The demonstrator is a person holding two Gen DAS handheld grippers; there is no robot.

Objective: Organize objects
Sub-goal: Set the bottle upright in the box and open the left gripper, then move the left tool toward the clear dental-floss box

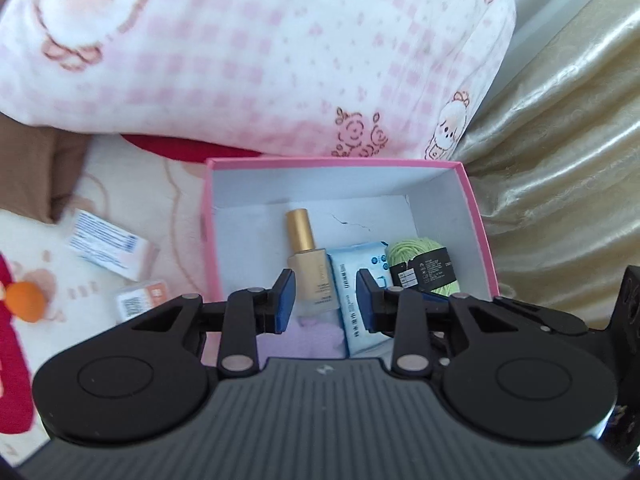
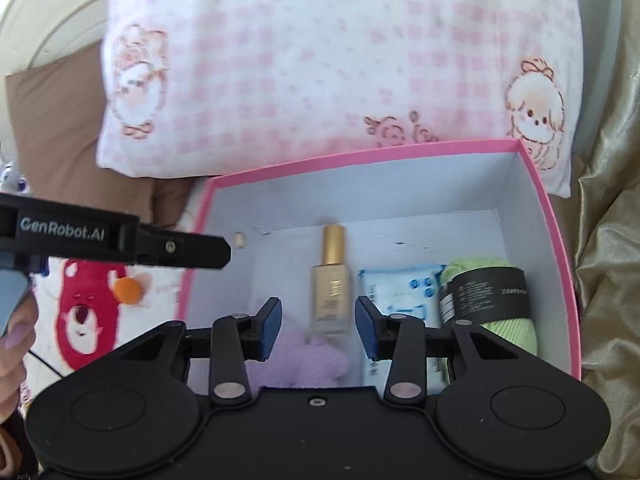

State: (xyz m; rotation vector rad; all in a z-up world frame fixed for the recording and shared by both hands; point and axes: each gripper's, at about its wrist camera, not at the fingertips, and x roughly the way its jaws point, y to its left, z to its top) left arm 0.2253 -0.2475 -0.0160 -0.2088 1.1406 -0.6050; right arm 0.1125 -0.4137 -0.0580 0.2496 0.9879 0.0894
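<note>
Grippers both hover over your pink box [image 2: 560, 240]: left gripper [image 1: 326, 298] and right gripper [image 2: 317, 328] gape wide, gripping nothing. Inside lie the gold-capped bottle [image 2: 331, 280], wipes pack [image 2: 404, 284] and green yarn [image 2: 488, 300].

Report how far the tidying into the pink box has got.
Done: the foundation bottle, wipes pack, green yarn and a purple fluffy item lie inside the pink box. In hand: nothing; the left tool and right tool are both open and empty above the box. Left: two small cartons and an orange ball lie on the bedding outside it.
</note>
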